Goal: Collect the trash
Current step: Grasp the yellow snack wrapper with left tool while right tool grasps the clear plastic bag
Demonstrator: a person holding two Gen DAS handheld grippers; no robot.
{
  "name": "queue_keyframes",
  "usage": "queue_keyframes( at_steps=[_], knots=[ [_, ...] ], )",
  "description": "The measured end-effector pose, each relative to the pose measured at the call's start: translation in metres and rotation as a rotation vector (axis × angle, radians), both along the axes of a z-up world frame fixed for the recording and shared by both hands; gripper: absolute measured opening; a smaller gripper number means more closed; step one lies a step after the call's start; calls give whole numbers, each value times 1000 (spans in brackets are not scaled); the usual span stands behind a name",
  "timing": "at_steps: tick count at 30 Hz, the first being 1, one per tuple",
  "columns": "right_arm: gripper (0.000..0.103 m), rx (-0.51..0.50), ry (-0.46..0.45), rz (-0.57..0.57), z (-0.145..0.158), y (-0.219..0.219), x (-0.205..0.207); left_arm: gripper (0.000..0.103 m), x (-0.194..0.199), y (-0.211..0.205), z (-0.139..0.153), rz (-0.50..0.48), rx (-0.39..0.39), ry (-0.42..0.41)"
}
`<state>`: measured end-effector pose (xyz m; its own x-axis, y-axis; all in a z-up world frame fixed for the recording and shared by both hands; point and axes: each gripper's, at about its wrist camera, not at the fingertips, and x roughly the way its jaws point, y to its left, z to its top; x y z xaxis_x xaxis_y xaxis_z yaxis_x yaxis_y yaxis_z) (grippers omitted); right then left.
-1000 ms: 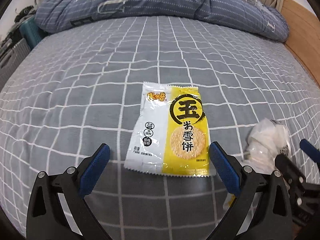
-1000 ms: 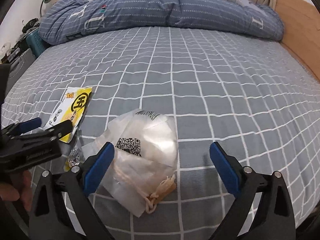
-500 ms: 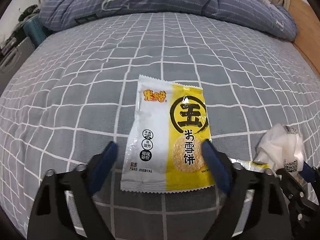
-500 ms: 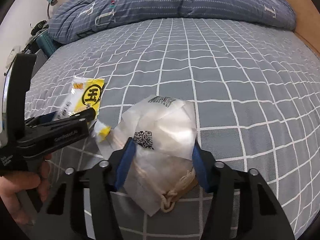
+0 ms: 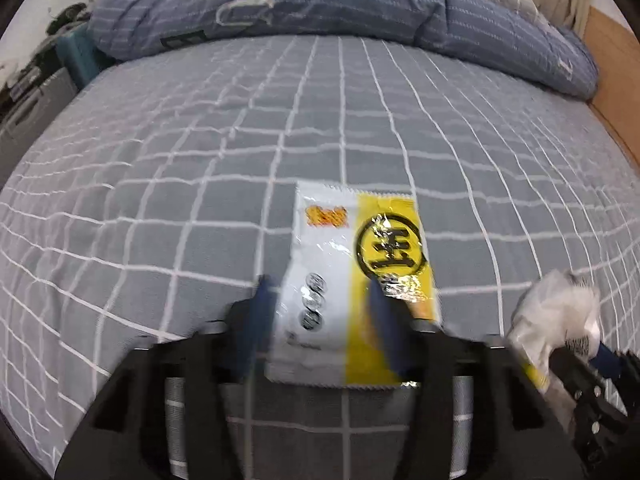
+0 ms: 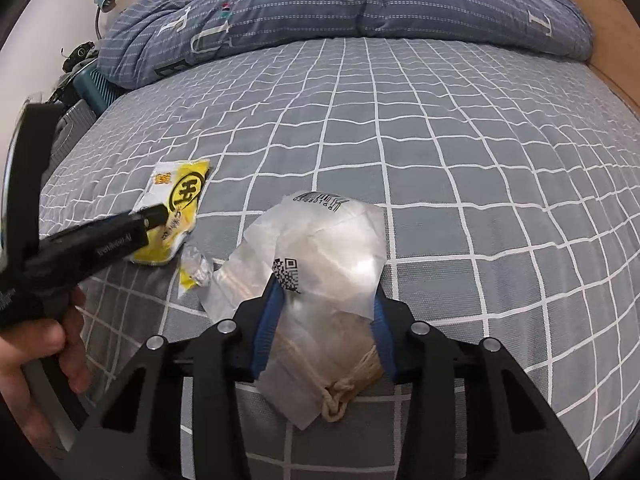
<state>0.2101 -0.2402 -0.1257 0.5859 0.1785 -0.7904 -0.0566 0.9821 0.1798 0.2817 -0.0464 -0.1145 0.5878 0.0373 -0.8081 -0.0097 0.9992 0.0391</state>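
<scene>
A white and yellow snack wrapper (image 5: 352,280) lies on the grey checked bed. My left gripper (image 5: 324,308) is shut on its near end; the wrapper (image 6: 176,208) and the left gripper (image 6: 158,214) also show in the right wrist view. A clear plastic bag (image 6: 320,276) with a QR code and a cord lies in front of my right gripper (image 6: 326,312), which is shut on it. The bag (image 5: 556,316) shows at the right of the left wrist view.
A small crumpled yellow and silver scrap (image 6: 194,268) lies between the wrapper and the bag. A folded blue quilt (image 6: 340,12) lies across the head of the bed. A wooden bed frame (image 6: 608,44) runs along the right. Luggage (image 6: 86,92) stands at the left.
Both grippers moved forward over their items and closed: the left on the snack wrapper, the right on the plastic bag. The left view is blurred from motion.
</scene>
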Motion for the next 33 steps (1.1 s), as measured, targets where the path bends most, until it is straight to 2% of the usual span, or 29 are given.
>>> queue_keyframes(
  at_steps=[1,2,8,15,18,20,23,33],
  knots=[
    [40,0,-1,1,0,0,0,82,0,0,2,4,5,-12],
    [40,1,-1,2,-1,-1,0,84,0,-1,4,5,3,-20],
    [40,3,-4,3,-1,-1,-1,88,7,-14,0,-8,15,-8],
    [40,13,-5,4,-1,-2,-2,87,14,-32,-16,-28,27,28],
    [40,19,-6,6,-2,-3,-2,75,15,-35,-20,-37,24,34],
    [40,22,-7,8,-2,-3,-2,62,14,-38,-21,-49,28,33],
    [40,27,-6,9,-2,-3,-2,51,13,-42,-22,-65,35,30],
    [38,19,-10,0,1,-2,-4,20,13,-30,-18,-60,-24,21]
  ],
)
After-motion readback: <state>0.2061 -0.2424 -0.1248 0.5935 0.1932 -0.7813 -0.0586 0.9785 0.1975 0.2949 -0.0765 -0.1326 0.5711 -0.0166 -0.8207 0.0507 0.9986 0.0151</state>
